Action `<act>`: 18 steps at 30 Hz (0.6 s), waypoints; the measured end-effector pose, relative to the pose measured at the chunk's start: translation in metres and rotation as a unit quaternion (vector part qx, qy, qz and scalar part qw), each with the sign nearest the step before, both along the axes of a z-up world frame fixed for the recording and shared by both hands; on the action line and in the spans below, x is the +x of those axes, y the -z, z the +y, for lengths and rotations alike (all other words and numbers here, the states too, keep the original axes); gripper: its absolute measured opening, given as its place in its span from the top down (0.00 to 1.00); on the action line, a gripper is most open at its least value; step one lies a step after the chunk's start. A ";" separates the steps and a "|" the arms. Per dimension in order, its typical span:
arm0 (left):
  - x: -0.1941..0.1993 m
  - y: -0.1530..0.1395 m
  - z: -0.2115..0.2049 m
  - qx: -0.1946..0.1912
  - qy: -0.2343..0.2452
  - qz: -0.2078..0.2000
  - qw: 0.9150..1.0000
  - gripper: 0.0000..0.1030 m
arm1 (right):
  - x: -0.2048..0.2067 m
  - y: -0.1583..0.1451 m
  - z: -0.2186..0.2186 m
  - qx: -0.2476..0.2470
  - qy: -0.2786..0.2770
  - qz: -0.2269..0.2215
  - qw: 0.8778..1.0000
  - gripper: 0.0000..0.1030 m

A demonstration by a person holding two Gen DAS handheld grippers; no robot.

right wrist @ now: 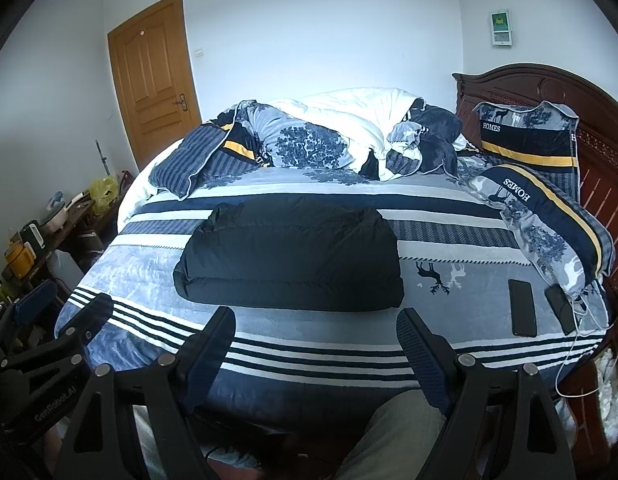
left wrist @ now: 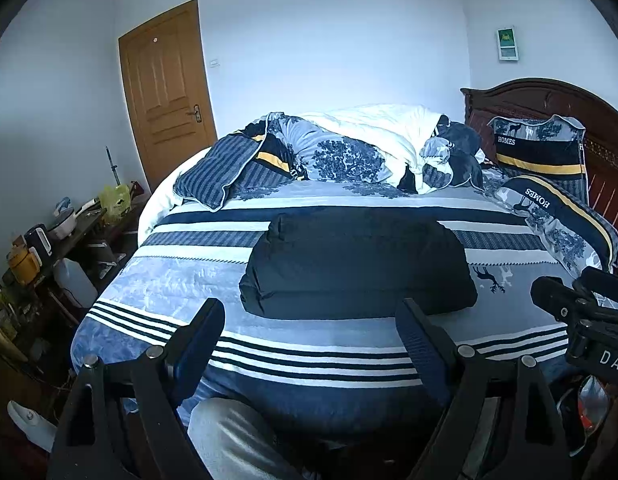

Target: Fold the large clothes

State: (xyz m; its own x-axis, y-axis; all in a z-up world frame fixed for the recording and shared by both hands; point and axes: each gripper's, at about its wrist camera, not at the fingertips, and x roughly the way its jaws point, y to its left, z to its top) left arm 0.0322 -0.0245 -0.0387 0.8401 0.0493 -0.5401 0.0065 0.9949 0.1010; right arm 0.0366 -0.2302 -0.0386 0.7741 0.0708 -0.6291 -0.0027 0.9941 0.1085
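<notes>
Folded black padded jacket [left wrist: 359, 266] mid-frame on the blue striped bedspread [left wrist: 309, 360], untouched, my left gripper [left wrist: 309, 340] and right gripper [right wrist: 315, 344] both gaping wide and empty just below it, two dark phones [right wrist: 523, 308] lower right.

Bare striped bedspread [right wrist: 309, 344] w/ free room in front of folded black garment [right wrist: 289, 256]; right side is blocked by two phones [right wrist: 523, 308], far side by heaped duvet [right wrist: 349, 136].
</notes>
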 end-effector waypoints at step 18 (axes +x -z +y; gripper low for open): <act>0.003 0.002 0.000 -0.002 0.003 0.005 1.000 0.15 | 0.000 0.004 -0.001 0.000 -0.001 0.002 1.000 0.18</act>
